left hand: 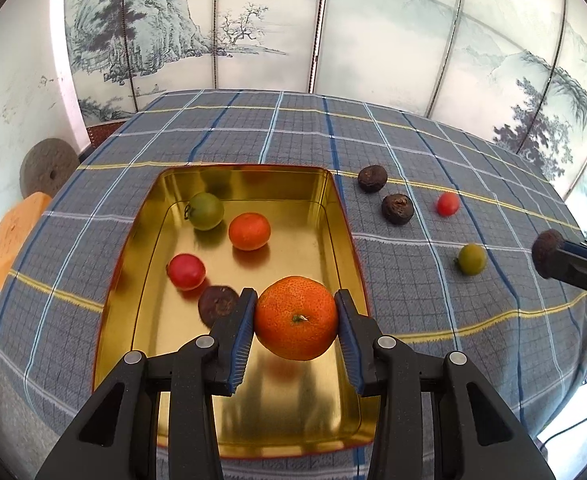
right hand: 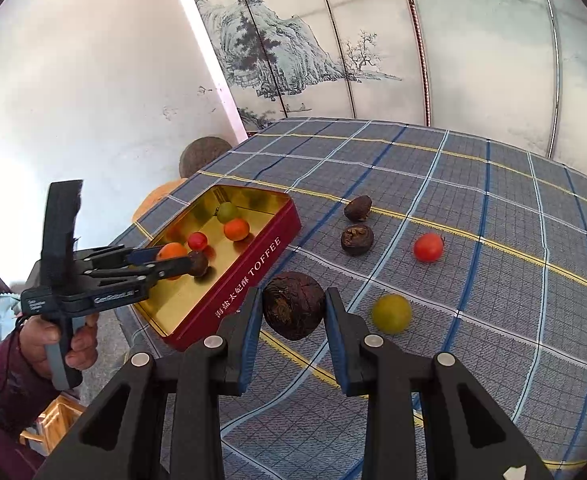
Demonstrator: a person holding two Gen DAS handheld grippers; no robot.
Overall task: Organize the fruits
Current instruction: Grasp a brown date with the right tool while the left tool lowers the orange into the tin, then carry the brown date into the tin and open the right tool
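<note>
My left gripper (left hand: 296,322) is shut on a large orange mandarin (left hand: 296,317) and holds it above the near end of the gold-lined tin (left hand: 145,216). In the tin lie a green fruit (left hand: 206,211), a small orange (left hand: 249,231), a red tomato (left hand: 186,271) and a dark brown fruit (left hand: 217,304). My right gripper (right hand: 293,310) is shut on a dark wrinkled brown fruit (right hand: 293,305), held above the cloth right of the tin (right hand: 249,272). It shows at the left wrist view's right edge (left hand: 549,254).
On the plaid cloth (right hand: 473,216) lie two dark brown fruits (right hand: 358,208) (right hand: 357,239), a red tomato (right hand: 428,247) and a green fruit (right hand: 391,313). An orange stool (left hand: 13,236) and a round stone disc (left hand: 47,172) stand left of the table. A painted screen stands behind.
</note>
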